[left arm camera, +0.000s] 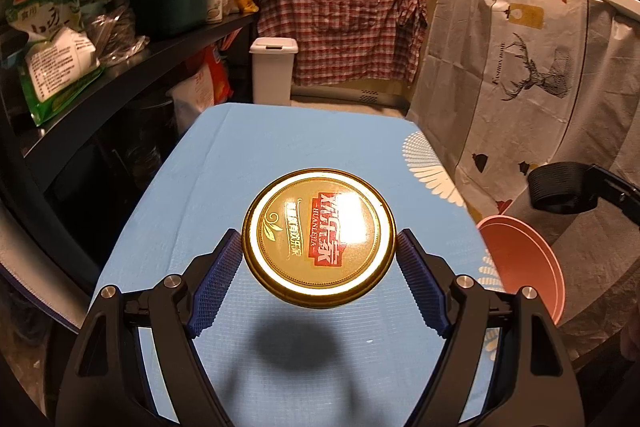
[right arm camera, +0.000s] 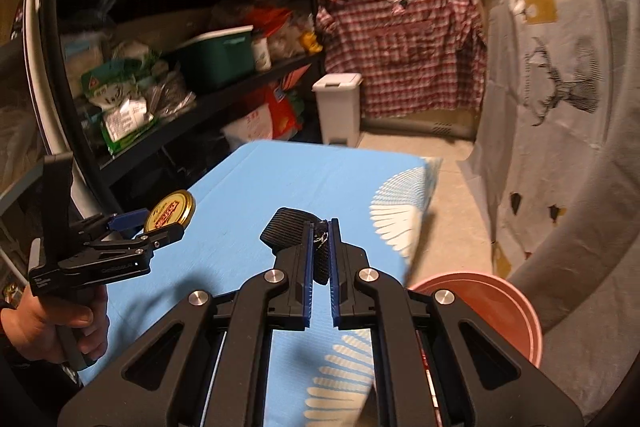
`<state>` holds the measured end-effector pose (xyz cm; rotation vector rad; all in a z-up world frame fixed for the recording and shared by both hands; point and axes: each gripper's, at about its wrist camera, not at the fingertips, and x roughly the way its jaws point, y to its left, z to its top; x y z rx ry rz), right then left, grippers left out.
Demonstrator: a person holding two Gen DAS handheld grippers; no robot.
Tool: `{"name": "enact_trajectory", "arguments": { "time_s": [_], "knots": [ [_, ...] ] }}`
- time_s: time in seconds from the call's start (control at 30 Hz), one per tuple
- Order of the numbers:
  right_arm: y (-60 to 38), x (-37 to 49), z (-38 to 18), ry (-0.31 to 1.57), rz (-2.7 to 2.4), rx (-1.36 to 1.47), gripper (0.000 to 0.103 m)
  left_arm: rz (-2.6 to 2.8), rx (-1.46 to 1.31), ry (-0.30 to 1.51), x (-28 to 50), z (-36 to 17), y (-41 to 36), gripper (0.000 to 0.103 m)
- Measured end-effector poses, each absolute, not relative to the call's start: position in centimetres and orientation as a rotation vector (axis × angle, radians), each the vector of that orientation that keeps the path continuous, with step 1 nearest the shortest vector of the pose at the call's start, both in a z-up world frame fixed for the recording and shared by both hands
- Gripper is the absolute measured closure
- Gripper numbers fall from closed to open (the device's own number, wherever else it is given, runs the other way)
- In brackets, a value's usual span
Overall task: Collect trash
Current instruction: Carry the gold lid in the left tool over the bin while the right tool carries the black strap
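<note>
Blue surface (left arm camera: 280, 155) bare under both grippers, pink bin (right arm camera: 496, 311) low at its right edge. Left gripper (left arm camera: 319, 257) fingers clenched on gold lid (left arm camera: 319, 239), held above surface; edge-only pinch, could slip or flip if tilted. Right gripper (right arm camera: 321, 251) fingers clamped on black ribbed scrap (right arm camera: 290, 229), mostly overhanging, could snag bin rim or drop short. Lid reads "HUANLEJIA"; curtain tag unreadable
</note>
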<state>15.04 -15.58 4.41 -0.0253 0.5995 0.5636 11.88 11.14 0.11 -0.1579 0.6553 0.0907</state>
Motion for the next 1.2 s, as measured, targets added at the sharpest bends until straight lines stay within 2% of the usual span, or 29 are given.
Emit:
{"name": "enact_trajectory", "arguments": {
  "time_s": [0.27,1.2],
  "knots": [
    [-20.0,15.1,3.5,0.593,0.468,0.065,0.096,0.058,-0.131,0.645,11.9,0.7,9.2,0.027],
    [-27.6,16.1,1.7,0.583,0.246,0.102,0.096,-0.084,-0.067,0.653,15.2,0.7,0.2,0.027]
  ]
}}
